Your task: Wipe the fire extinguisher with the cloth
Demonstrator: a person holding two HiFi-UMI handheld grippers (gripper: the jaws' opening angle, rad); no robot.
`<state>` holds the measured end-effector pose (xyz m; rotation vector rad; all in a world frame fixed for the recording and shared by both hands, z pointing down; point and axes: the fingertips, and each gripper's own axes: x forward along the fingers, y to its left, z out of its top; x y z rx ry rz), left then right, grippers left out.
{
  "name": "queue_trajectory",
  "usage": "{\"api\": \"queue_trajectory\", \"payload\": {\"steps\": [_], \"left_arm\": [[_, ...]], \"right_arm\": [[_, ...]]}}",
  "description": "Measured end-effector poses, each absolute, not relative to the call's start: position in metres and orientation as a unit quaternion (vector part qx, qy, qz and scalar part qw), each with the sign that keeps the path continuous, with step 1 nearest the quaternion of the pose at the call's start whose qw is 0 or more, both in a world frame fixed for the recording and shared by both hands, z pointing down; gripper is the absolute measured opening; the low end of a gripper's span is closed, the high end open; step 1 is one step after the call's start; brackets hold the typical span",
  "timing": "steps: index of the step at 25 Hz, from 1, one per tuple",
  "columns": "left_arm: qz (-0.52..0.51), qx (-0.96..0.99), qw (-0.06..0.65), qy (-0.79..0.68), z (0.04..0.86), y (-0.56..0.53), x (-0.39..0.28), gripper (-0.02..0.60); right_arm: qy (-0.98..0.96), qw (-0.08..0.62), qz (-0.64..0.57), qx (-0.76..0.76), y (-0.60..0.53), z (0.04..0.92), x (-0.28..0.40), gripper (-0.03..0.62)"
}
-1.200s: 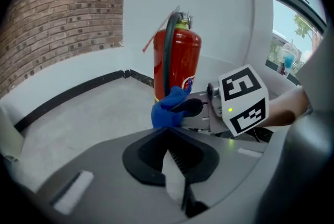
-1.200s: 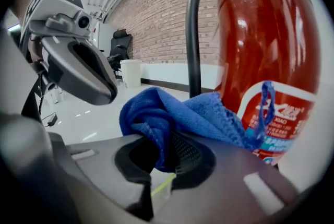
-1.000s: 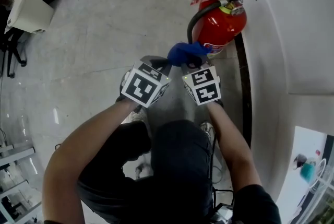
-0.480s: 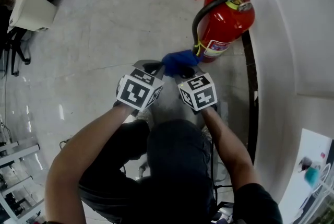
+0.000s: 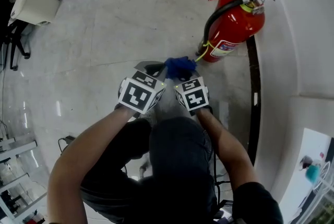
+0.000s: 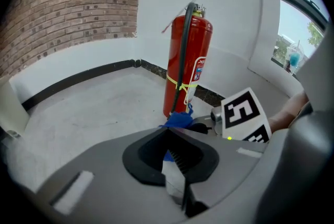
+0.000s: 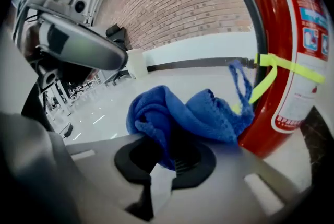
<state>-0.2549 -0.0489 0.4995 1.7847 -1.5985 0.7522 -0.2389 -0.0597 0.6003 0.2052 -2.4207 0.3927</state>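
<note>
The floor [image 5: 104, 35] is bare grey stone here. The fire extinguisher [image 5: 235, 27] stands upright on it, tucked against the white wall [image 5: 297, 35] at the dark skirting, presumably so it stays out of the walkway. That leaves me only its front and sides to reach.

I keep my right gripper [image 7: 162, 163] low and aimed at the bottom of the red cylinder. Its jaws are clamped on the cloth [image 7: 182, 113], which bunches out ahead of them. I judge that this puts fabric rather than metal against the paint. The blue bundle sits just beside the lower body, near the label, and I cannot tell whether it touches yet.

My left gripper [image 6: 175, 163] is just beside the right one, its jaws closed together with nothing gripped that I can make out. It seems to be there only for company and balance.

A black hose [image 6: 182, 50] runs down the cylinder, pinned by a yellow tie [image 7: 284, 69] whose loose end could snag the cloth.
</note>
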Motion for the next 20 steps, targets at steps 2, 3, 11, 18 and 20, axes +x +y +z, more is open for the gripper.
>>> {"api": "queue_trajectory", "payload": {"steps": [2, 3, 11, 18, 20], "left_arm": [[0.278, 0.673, 0.316, -0.609, 0.503, -0.049, -0.258, 0.006], [0.275, 0.672, 0.318, -0.609, 0.504, -0.05, -0.259, 0.006], [0.266, 0.68, 0.32, -0.603, 0.507, -0.06, -0.252, 0.006], [0.274, 0.69, 0.326, -0.585, 0.519, -0.066, -0.235, 0.006], [0.279, 0.69, 0.328, -0.581, 0.524, -0.069, -0.233, 0.006]], "right_arm": [[-0.926, 0.334, 0.163, 0.073, -0.048, 0.602, -0.233, 0.035], [-0.925, 0.333, 0.169, 0.072, -0.045, 0.602, -0.23, 0.035], [-0.927, 0.292, 0.176, 0.156, -0.094, 0.585, -0.223, 0.035], [-0.922, 0.233, 0.21, 0.228, -0.145, 0.602, -0.2, 0.035], [-0.926, 0.213, 0.204, 0.237, -0.162, 0.594, -0.198, 0.035]]}}
